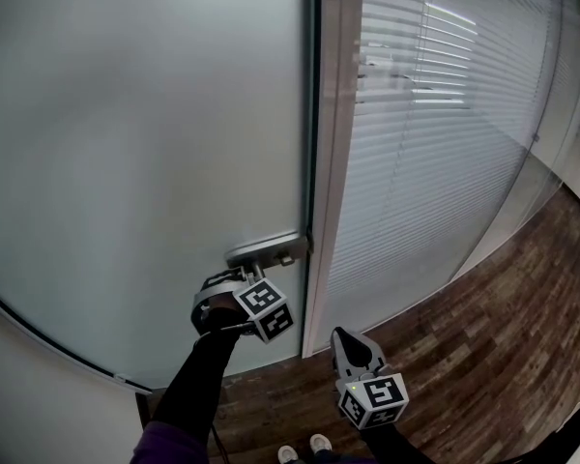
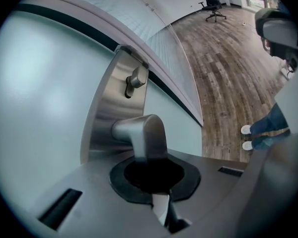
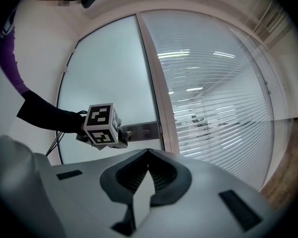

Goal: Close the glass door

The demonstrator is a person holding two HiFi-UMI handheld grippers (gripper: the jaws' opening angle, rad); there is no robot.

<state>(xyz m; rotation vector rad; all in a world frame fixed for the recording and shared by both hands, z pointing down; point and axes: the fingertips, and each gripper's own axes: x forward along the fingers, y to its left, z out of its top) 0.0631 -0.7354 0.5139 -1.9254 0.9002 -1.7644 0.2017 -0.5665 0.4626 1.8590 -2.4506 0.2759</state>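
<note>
The left gripper [image 1: 236,278] clamps the handle [image 2: 145,133] of the glass door [image 1: 145,143], whose edge stands just beside the frame [image 1: 331,162]. The right gripper [image 1: 341,336], closed and empty, hangs over open floor [image 1: 483,336].

Dark wood-plank floor [image 1: 503,317], pair of white shoes [image 1: 319,443] planted on it, black office chair [image 2: 212,4] parked far off on the planks.

Left gripper [image 2: 150,168] angled down, fingers [image 2: 201,185] clamped on the handle [image 2: 146,133] — right gripper [image 3: 148,155] near level, shut, empty.
</note>
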